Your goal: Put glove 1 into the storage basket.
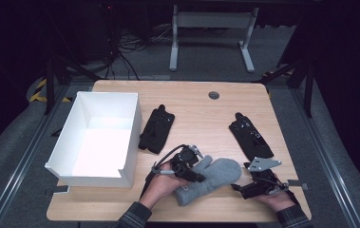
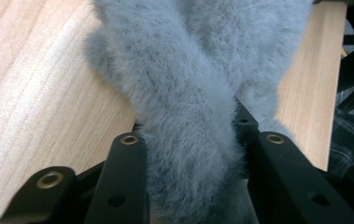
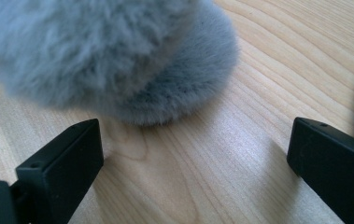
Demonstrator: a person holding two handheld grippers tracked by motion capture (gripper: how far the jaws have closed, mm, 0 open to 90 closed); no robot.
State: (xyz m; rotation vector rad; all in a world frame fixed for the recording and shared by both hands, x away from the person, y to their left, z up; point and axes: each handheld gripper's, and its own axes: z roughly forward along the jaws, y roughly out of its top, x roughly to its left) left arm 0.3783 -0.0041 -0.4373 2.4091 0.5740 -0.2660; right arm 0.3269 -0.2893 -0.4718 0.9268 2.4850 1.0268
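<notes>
Near the worktop's [image 1: 201,114] front edge, your left gripper [image 1: 190,167] has its fingers [image 2: 123,182] pinched on the grey mitten [image 1: 211,178], which lies flat, not yet lifted. Your right gripper's [image 1: 251,183] fingers [image 3: 62,163] stand wide, just off its tip. The white box [image 1: 131,137] at the left edge looks empty; the carry probably remains.

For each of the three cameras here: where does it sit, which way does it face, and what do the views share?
High view: above the person's side, facing forward and down on the wooden table; forearms, left gripper and right gripper show.
Left gripper view: rides the left gripper, looking along its jaws, which pinch the grey mitten.
Right gripper view: rides the right gripper, jaws apart, facing the mitten's rounded end.
All three share the mitten and tabletop.
</notes>
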